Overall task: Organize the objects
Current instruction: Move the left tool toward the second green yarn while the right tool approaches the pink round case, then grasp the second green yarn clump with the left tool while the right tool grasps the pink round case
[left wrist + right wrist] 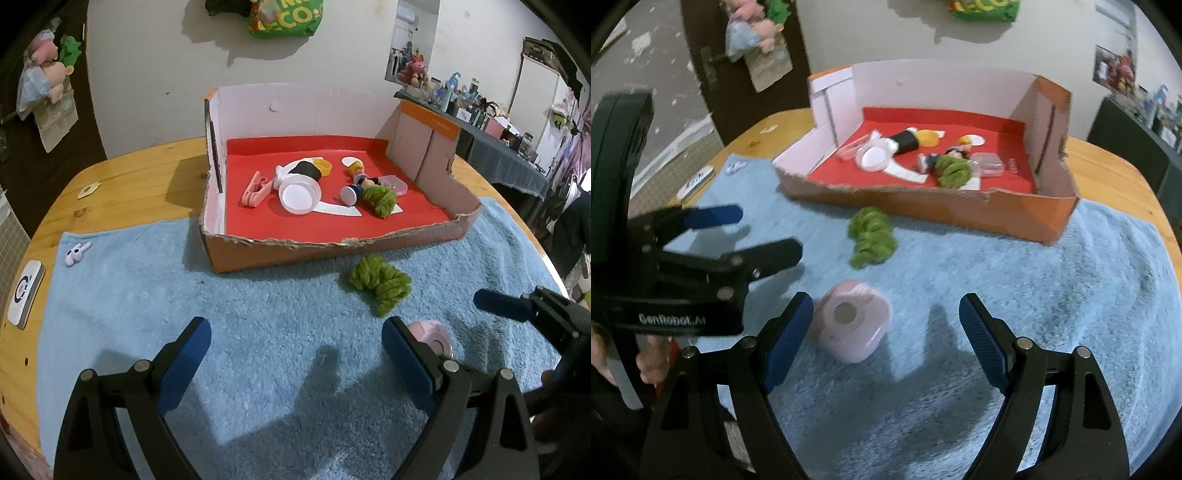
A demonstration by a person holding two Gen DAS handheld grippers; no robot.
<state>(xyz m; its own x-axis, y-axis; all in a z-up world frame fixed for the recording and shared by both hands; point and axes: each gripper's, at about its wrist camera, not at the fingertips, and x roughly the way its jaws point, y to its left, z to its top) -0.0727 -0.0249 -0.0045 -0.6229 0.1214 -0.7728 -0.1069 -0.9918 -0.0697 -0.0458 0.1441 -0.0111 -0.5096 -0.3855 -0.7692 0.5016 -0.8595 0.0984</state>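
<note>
Wooden table (122,177) under blue towel (258,314). Far on towel: cardboard box (280,251), red floor, holding clip, lid, figurine, 1 green yarn bundle. 2nd green yarn bundle (871,236) on towel just near of box. Pink tape roll (851,319) near, between right gripper (886,325) fingers, nearer left finger, fingers spread, untouched. Left gripper (295,343) fingers wide apart, empty, above towel.

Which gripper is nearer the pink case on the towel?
Right. The right gripper has the pink case by its left finger; the left gripper sits further left, case outside its right finger.
</note>
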